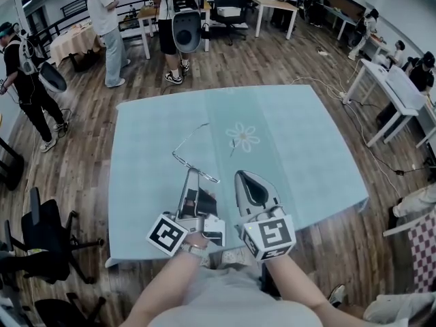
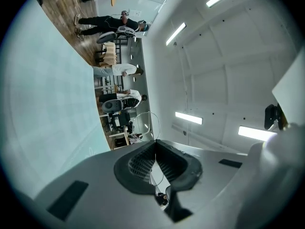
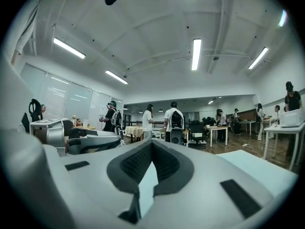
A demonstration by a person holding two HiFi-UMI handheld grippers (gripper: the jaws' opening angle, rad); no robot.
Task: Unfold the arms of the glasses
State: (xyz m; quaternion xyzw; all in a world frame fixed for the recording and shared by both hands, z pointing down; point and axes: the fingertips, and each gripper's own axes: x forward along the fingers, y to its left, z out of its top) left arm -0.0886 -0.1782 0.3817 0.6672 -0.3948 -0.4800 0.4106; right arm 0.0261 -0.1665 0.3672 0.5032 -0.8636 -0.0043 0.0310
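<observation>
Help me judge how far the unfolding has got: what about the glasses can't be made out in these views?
- Head view: the glasses are thin wire, too small to tell whether both arms are open.
- Left gripper view: the left gripper's fingers cover the pinched part; arm or rim, unclear.
- Right gripper view: the shut right gripper faces the room; the glasses are out of frame.

One pair of glasses (image 1: 193,165), one left claw (image 1: 193,173), one right claw (image 1: 242,176), one table (image 1: 306,148).
</observation>
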